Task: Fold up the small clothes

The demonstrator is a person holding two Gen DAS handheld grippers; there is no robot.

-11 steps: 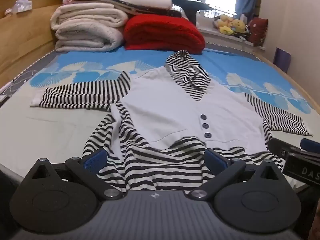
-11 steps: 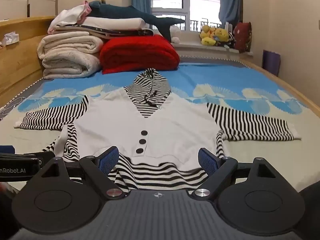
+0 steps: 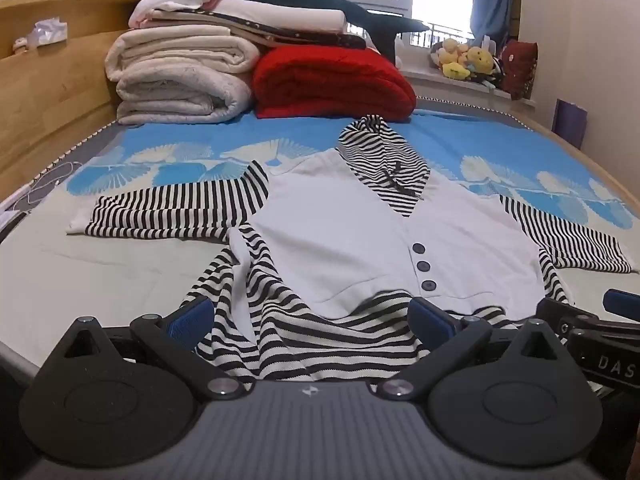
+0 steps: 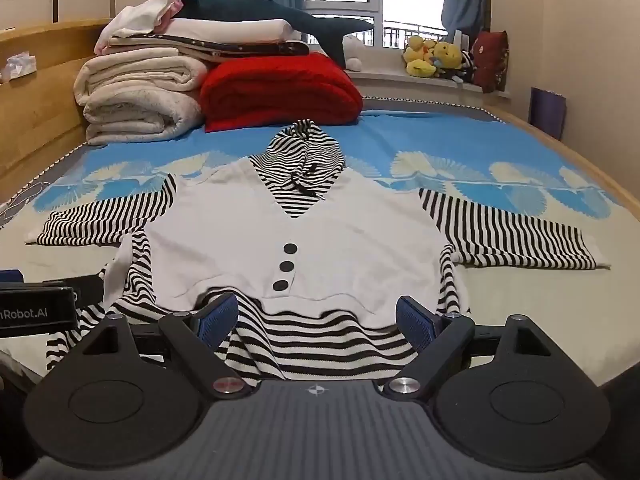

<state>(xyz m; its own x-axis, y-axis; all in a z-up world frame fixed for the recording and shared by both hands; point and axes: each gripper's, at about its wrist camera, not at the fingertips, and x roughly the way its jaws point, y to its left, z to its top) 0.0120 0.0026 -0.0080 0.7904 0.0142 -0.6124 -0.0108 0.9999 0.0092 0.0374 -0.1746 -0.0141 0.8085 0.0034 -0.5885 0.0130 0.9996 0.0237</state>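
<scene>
Hem first: the striped hooded top (image 4: 296,236) lies face-up on the bed (image 4: 520,320), sleeves spread. Left gripper (image 3: 310,318) and right gripper (image 4: 316,316) hover wide apart over its rumpled hem (nothing held). Pinching one layer there would likely drag the fold crooked.

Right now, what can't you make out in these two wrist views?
- Hooded top: near hem hidden behind the left gripper body in the left wrist view.
- Same hem, right wrist view: behind the right gripper.
- Plush toys on the sill: too small to identify.
</scene>
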